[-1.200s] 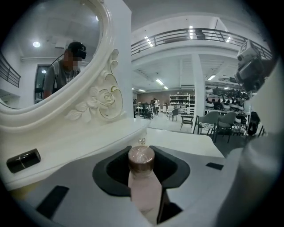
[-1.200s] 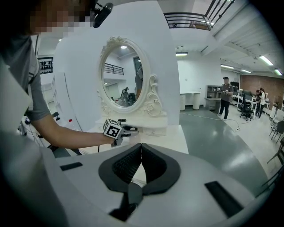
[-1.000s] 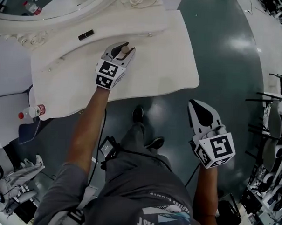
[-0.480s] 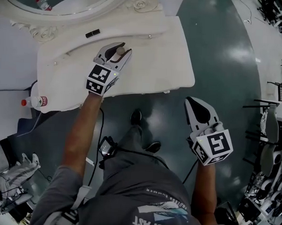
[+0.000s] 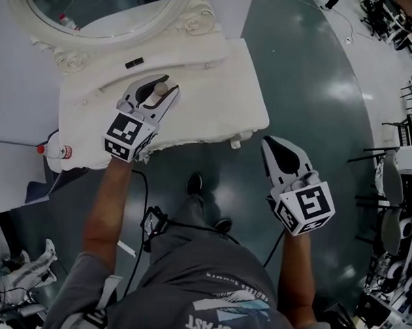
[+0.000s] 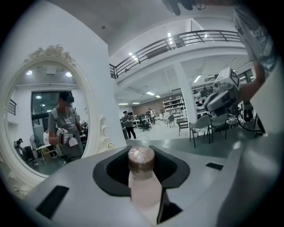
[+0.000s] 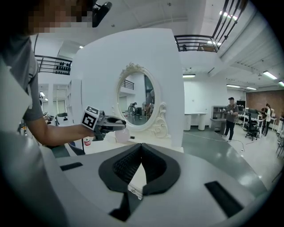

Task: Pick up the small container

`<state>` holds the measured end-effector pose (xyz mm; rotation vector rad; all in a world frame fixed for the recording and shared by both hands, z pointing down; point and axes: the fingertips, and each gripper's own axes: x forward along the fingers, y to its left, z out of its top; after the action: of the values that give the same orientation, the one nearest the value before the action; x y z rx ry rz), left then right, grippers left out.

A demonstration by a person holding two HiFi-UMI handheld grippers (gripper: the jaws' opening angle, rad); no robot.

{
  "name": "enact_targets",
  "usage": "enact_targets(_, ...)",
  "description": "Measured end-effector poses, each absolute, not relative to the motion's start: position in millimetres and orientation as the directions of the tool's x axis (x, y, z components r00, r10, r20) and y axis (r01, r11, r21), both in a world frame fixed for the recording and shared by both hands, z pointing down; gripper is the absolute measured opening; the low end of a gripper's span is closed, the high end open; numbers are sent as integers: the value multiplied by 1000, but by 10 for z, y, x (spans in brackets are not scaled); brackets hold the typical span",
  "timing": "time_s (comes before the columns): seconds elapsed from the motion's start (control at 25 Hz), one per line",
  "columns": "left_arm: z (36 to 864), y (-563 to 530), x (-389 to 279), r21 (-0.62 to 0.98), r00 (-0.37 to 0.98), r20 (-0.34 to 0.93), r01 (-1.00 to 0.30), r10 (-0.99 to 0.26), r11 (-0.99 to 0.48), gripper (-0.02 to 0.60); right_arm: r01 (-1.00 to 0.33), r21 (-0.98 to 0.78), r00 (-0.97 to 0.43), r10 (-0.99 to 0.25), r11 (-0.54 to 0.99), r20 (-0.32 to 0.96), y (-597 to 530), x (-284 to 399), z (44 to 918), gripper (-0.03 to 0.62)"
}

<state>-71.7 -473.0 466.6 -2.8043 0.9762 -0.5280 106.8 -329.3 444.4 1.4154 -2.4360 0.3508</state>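
The small container (image 5: 159,89) is a pale pink bottle with a brown cap. My left gripper (image 5: 157,91) is shut on it above the white vanity table (image 5: 216,93). In the left gripper view the container (image 6: 143,177) stands upright between the jaws, cap up. From the right gripper view, the left gripper (image 7: 111,123) holds the container (image 7: 122,134) just over the tabletop. My right gripper (image 5: 268,143) hangs over the floor to the right of the table. Its jaws meet with nothing between them (image 7: 141,148).
An ornate oval mirror (image 5: 97,12) stands at the back of the table. A small black object (image 5: 134,62) lies near it. A red-capped water bottle (image 5: 53,150) rests left of the table. Chairs and desks (image 5: 396,175) line the far right.
The left gripper has kept its hold on the container and drifted a little left and nearer to the person. The right gripper has barely moved.
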Motion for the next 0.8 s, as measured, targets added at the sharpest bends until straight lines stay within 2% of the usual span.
enact_targets(0.52,3663,-3746,-765,-327,758,233,-529,-609,-783,133,-830,4,-537,-801,557,265,-3116,919,3796,21)
enact_targets(0.8,3341,-3314,-793,-325,767,224,-523,-601,-788,133,-803,39,-571,-788,594,230,-3098,824,3506,21)
